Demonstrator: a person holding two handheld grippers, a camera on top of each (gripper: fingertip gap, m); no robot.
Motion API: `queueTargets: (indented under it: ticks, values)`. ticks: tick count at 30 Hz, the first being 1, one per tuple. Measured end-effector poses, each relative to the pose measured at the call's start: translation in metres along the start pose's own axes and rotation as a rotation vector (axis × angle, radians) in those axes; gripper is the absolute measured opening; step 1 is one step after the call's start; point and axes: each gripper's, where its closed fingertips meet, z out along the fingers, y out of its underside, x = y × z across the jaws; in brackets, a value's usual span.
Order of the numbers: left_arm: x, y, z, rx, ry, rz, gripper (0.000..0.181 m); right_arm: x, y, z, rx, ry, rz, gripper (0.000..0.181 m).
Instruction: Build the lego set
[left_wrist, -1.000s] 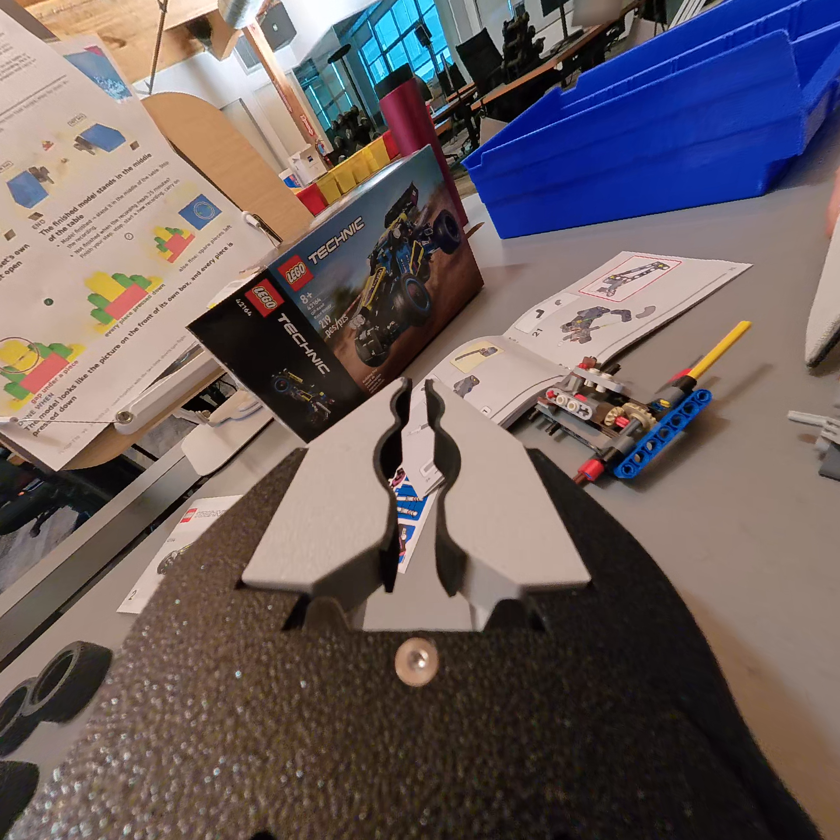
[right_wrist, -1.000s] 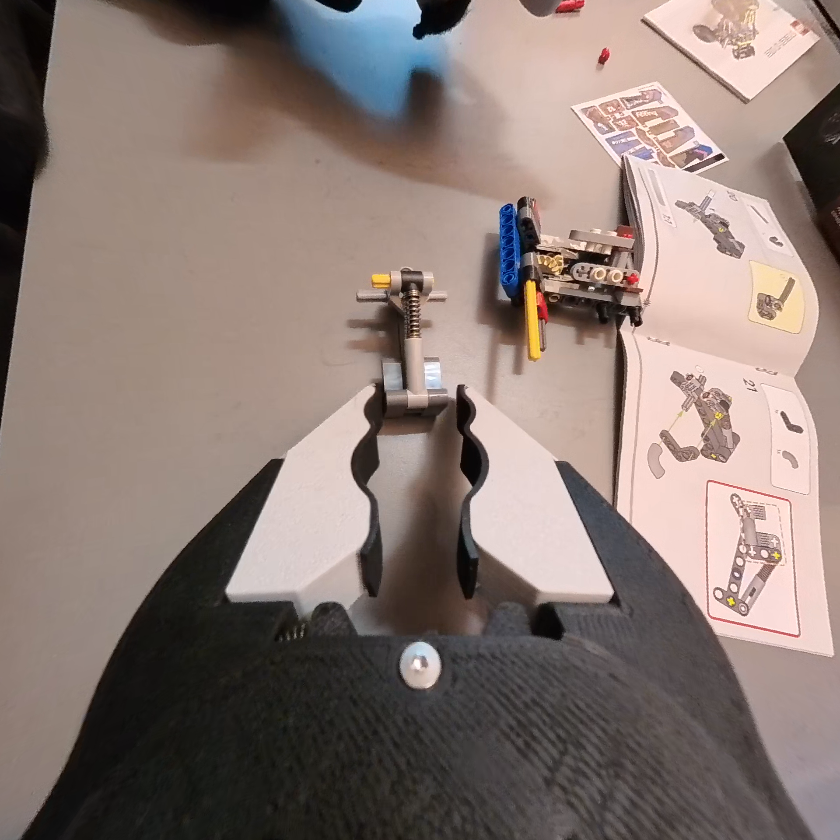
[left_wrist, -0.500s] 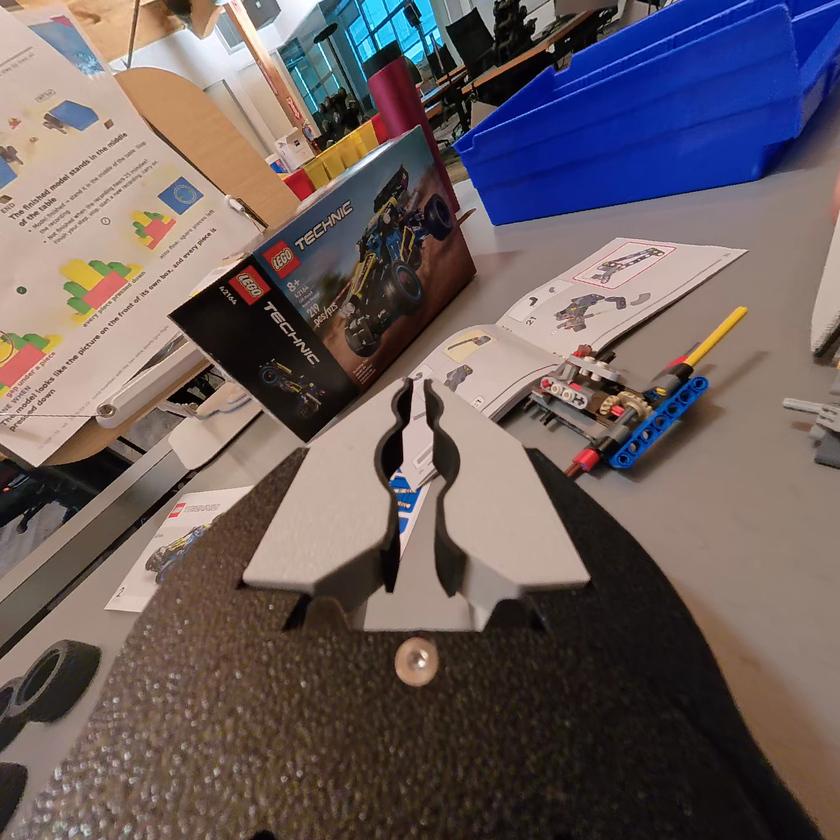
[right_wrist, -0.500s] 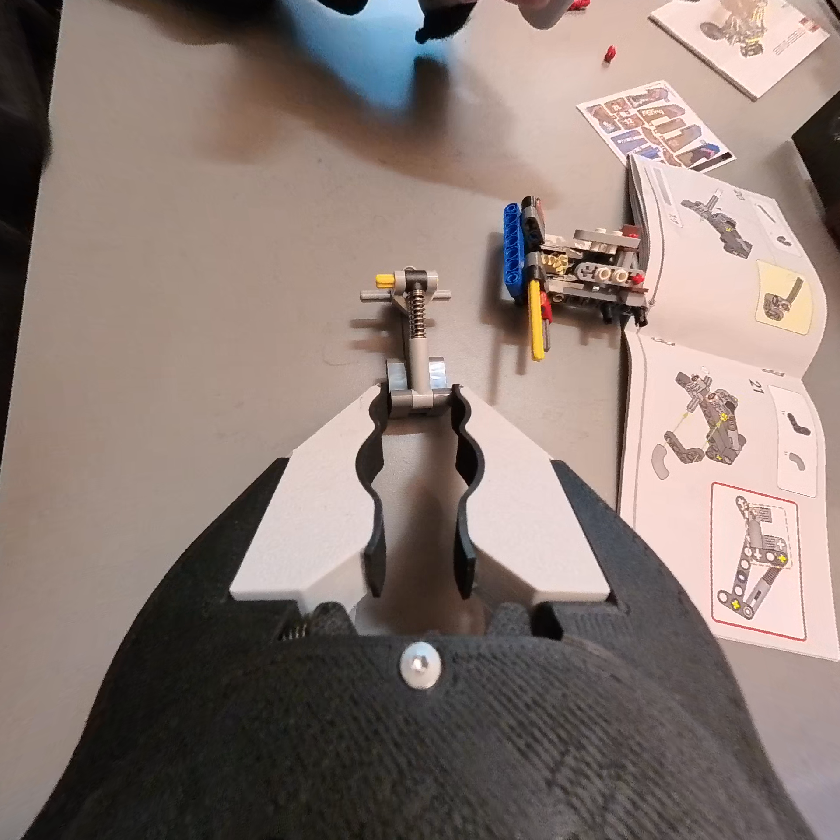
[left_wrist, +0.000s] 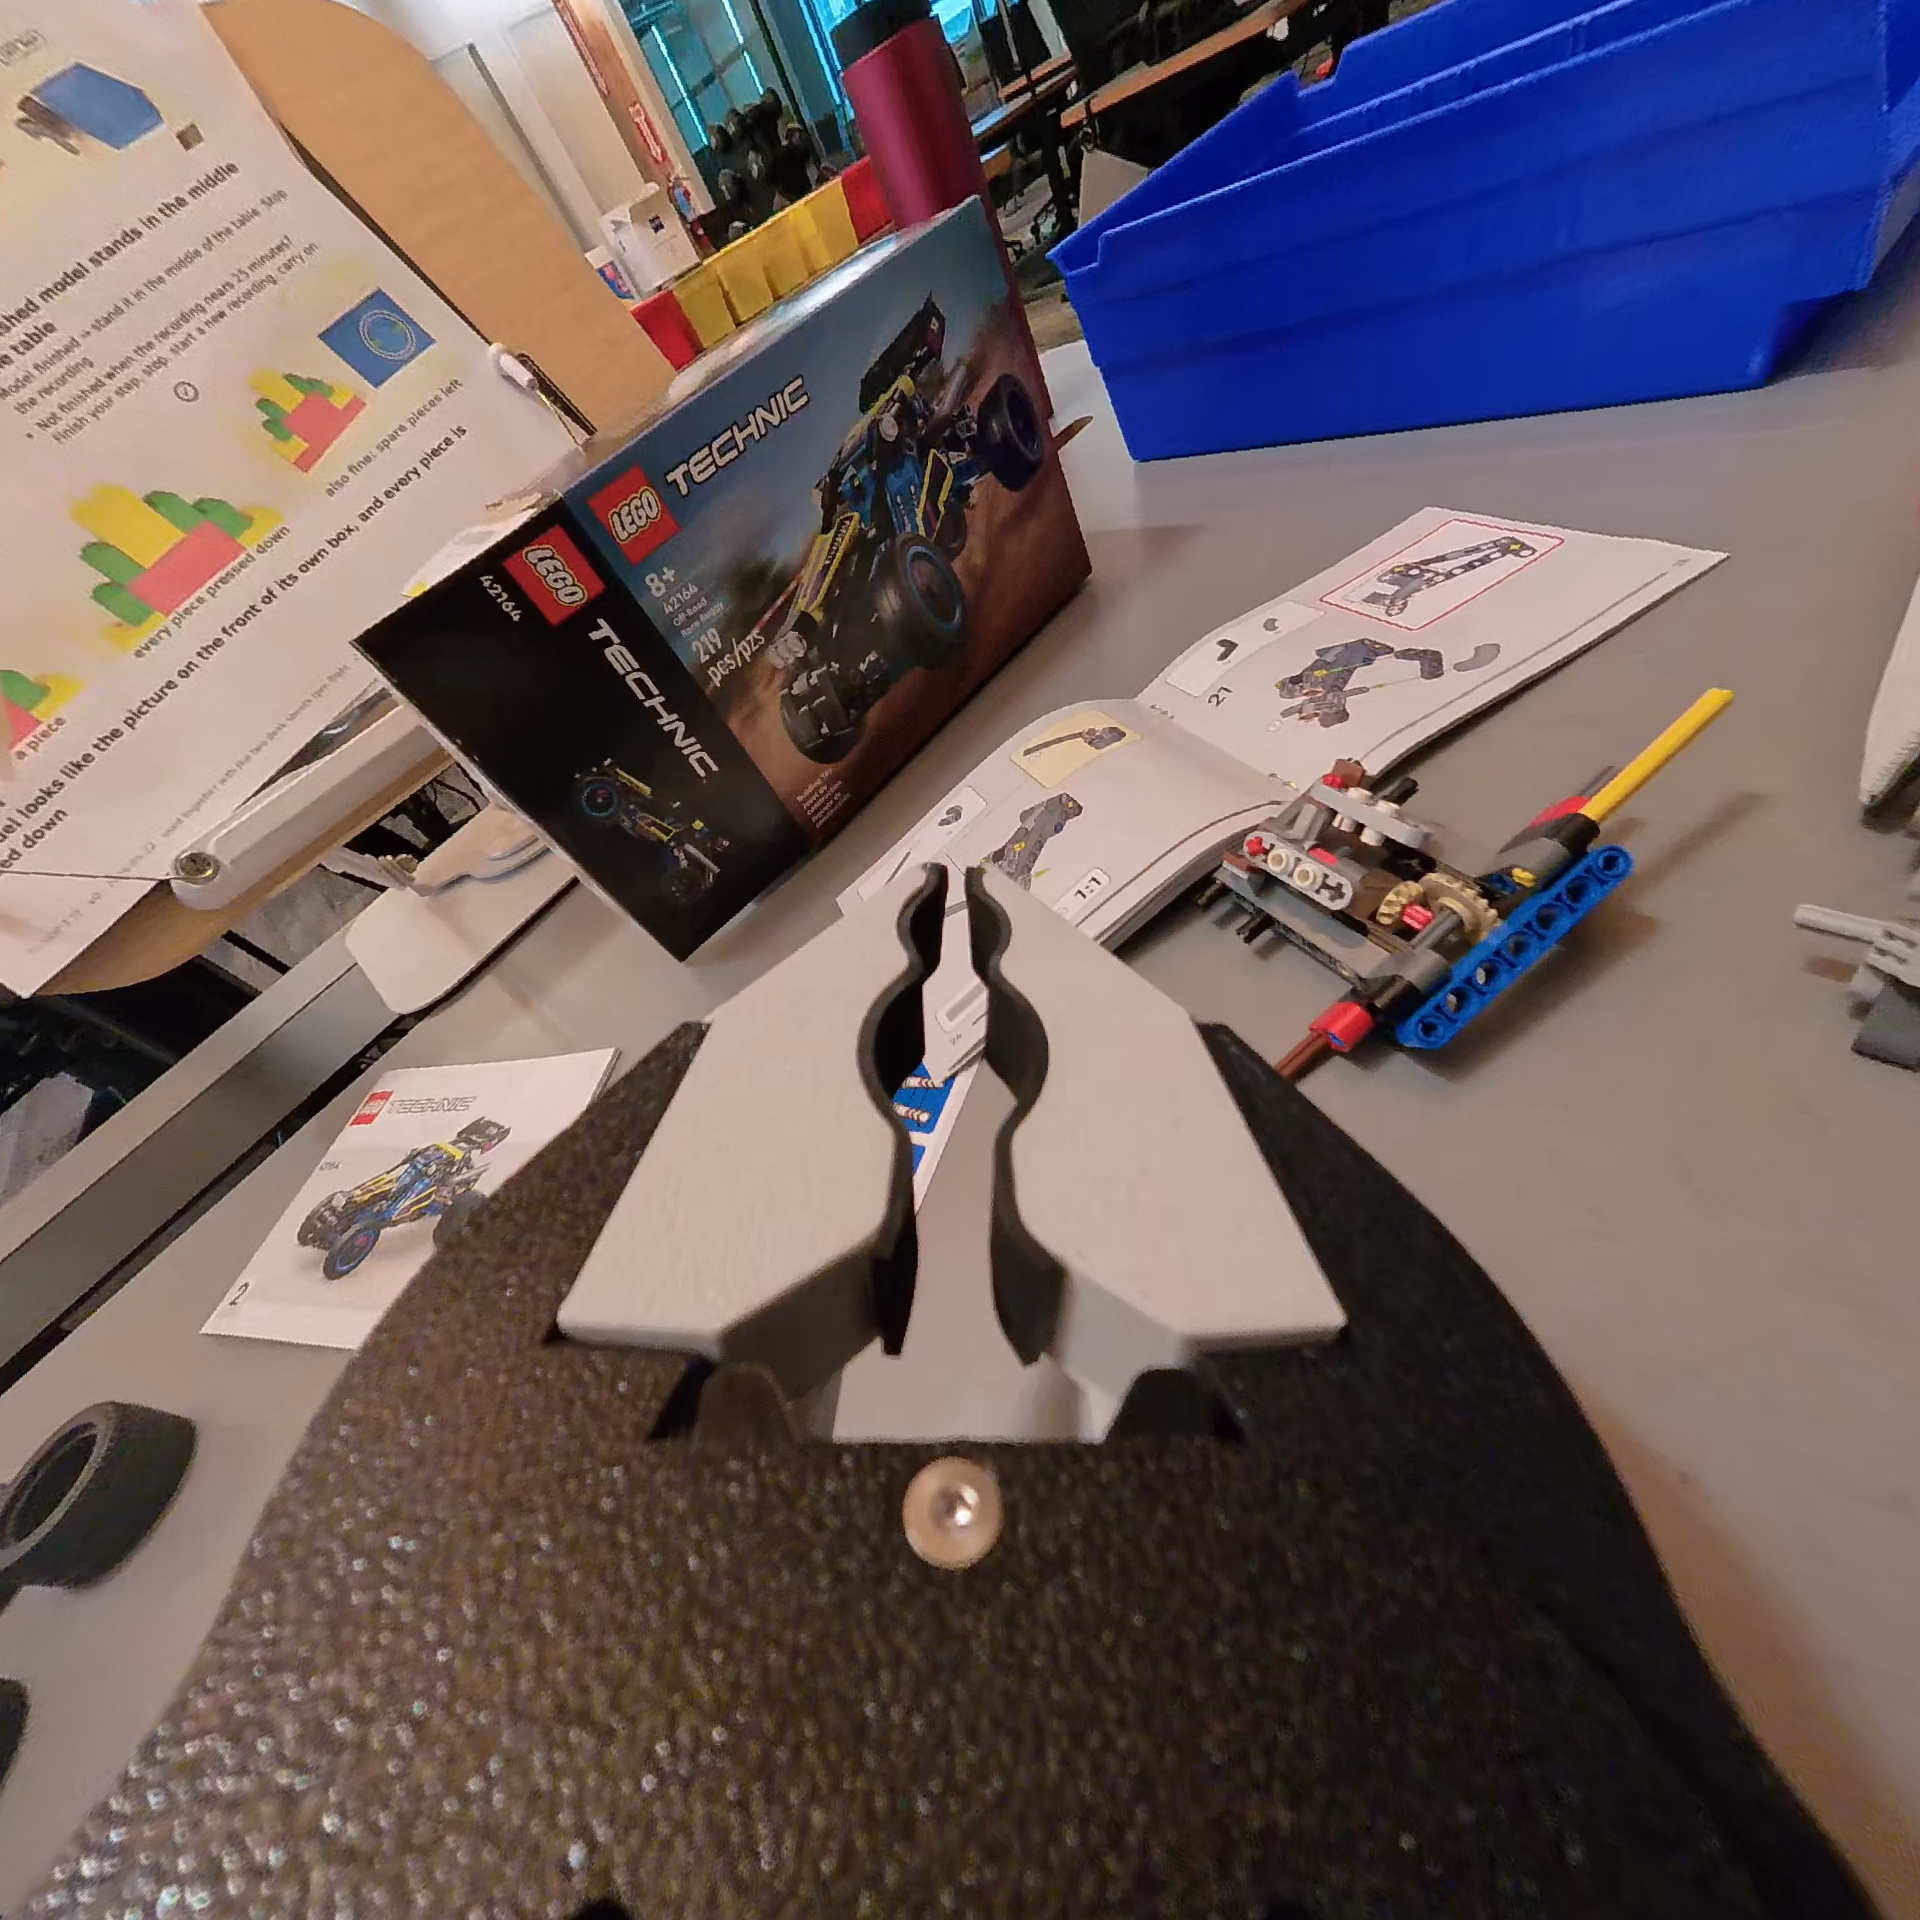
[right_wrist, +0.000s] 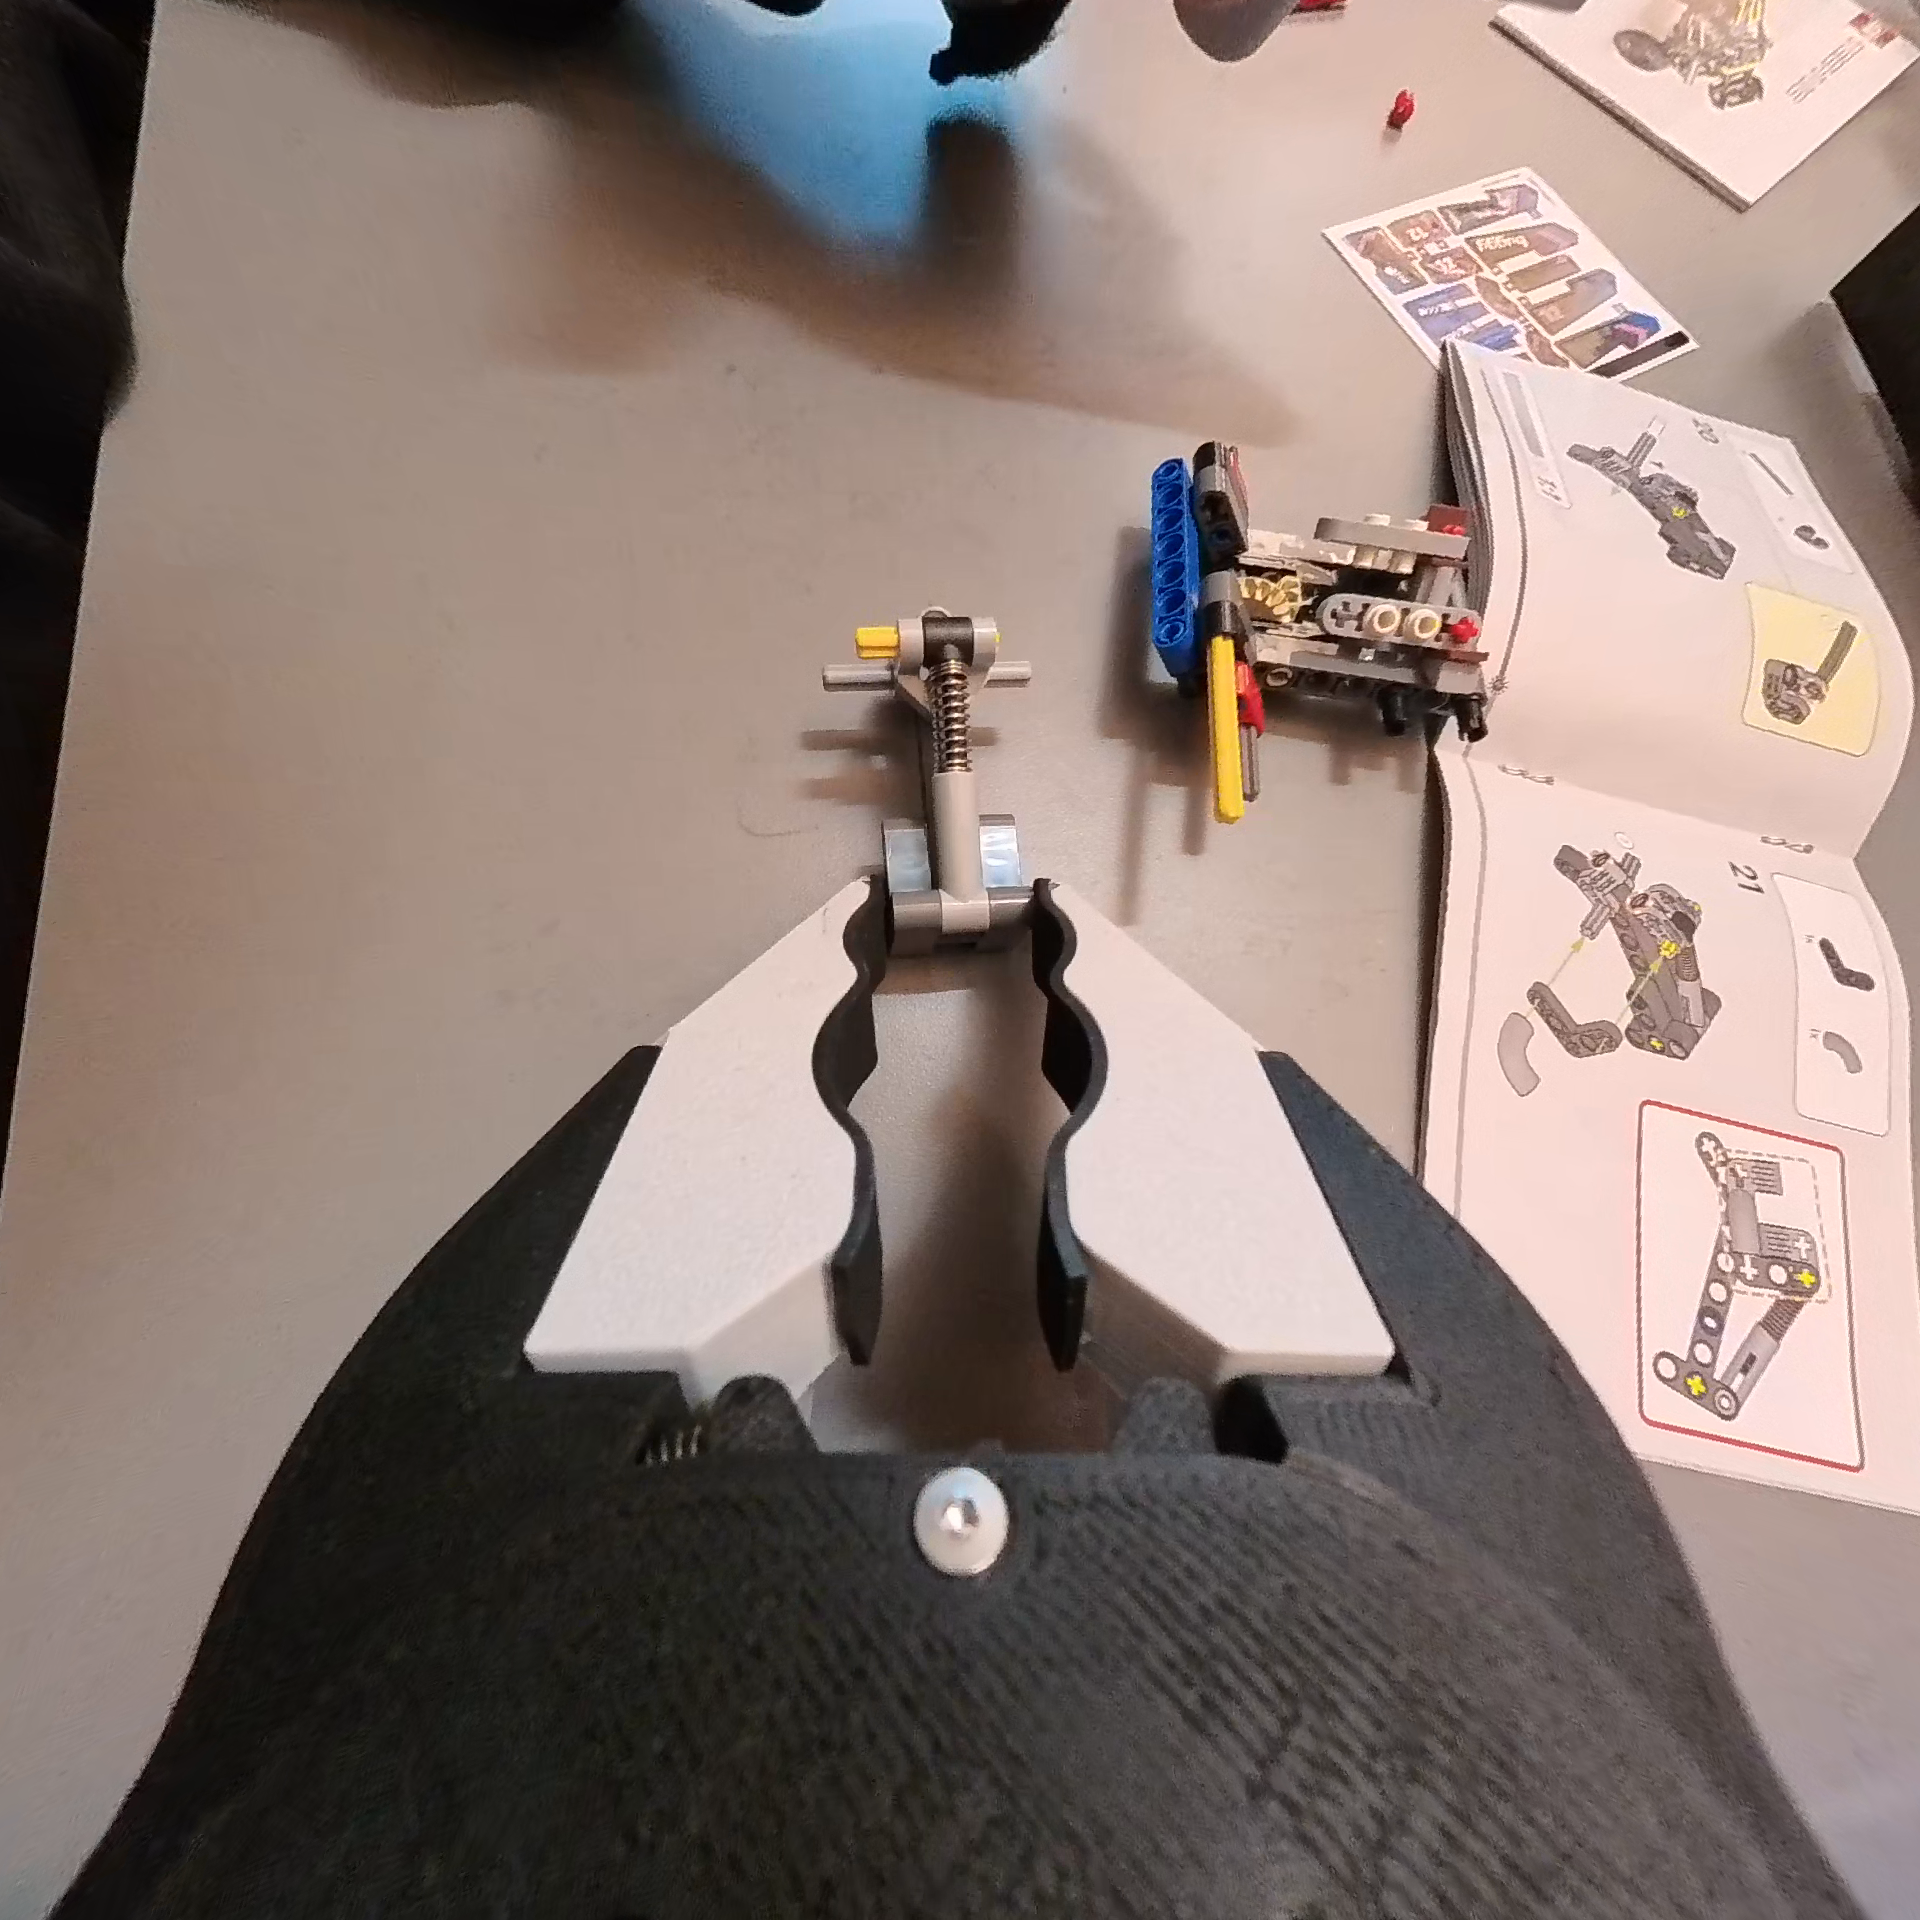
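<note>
A grey shock-absorber sub-assembly with a metal spring and a yellow pin lies on the grey table. My right gripper is shut on its grey base, with both fingertips against its sides. To its right lies a partly built chassis with a blue beam and a yellow axle; it also shows in the left wrist view. My left gripper is shut and empty, held above the table short of the open manual. The sub-assembly shows at the right edge of the left wrist view.
The set's box stands behind the manual, with blue bins farther back. A second booklet and black tyres lie to the left. A sticker sheet and a small red pin lie beyond the manual.
My right gripper's jaws have closed from a wider gap onto the sub-assembly's grey base. The left gripper has shifted slightly and stays shut.
</note>
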Motion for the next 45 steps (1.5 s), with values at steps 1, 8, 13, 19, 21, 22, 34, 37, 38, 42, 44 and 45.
queueTargets:
  ticks: [1,8,13,19,21,22,34,37,38,42,44,45]
  values:
    - [0.0,0.0,0.0,-0.002,0.002,0.0,0.001,0.0,0.0,0.0,0.0,-0.001,0.001,0.025]
    - [0.001,0.003,0.002,-0.011,0.009,-0.007,0.001,0.0,0.0,0.0,-0.002,-0.014,0.013,0.026]
    - [0.003,0.004,0.002,-0.015,0.018,-0.005,0.001,0.0,0.001,0.001,-0.004,-0.035,0.042,0.025]
    - [0.005,0.004,0.003,-0.015,0.032,-0.005,0.001,0.014,-0.004,-0.006,0.052,-0.03,0.172,0.024]
    - [0.005,0.004,0.003,-0.013,0.036,-0.004,0.001,0.017,-0.011,-0.014,0.123,-0.044,0.229,0.025]
    - [0.006,0.004,0.003,-0.013,0.036,-0.002,0.001,0.019,-0.014,-0.018,0.158,-0.044,0.259,0.025]
    - [0.006,0.003,0.003,-0.011,0.035,0.006,0.001,0.031,-0.026,-0.04,0.337,-0.098,0.433,0.025]
    - [0.004,0.002,0.002,-0.009,0.026,0.009,0.001,0.036,-0.025,-0.041,0.342,-0.075,0.462,0.025]
    - [0.003,0.002,0.002,-0.008,0.021,0.009,0.001,0.036,-0.025,-0.042,0.346,-0.076,0.459,0.025]
    - [-0.001,0.0,0.0,-0.002,0.004,0.006,0.0,0.038,-0.025,-0.043,0.352,-0.06,0.466,0.025]
    - [-0.003,0.0,-0.001,0.0,-0.004,0.003,0.0,0.04,-0.025,-0.044,0.358,-0.048,0.471,0.025]
    - [-0.003,0.0,-0.001,0.001,-0.007,-0.001,0.0,0.039,-0.025,-0.044,0.362,-0.057,0.467,0.025]
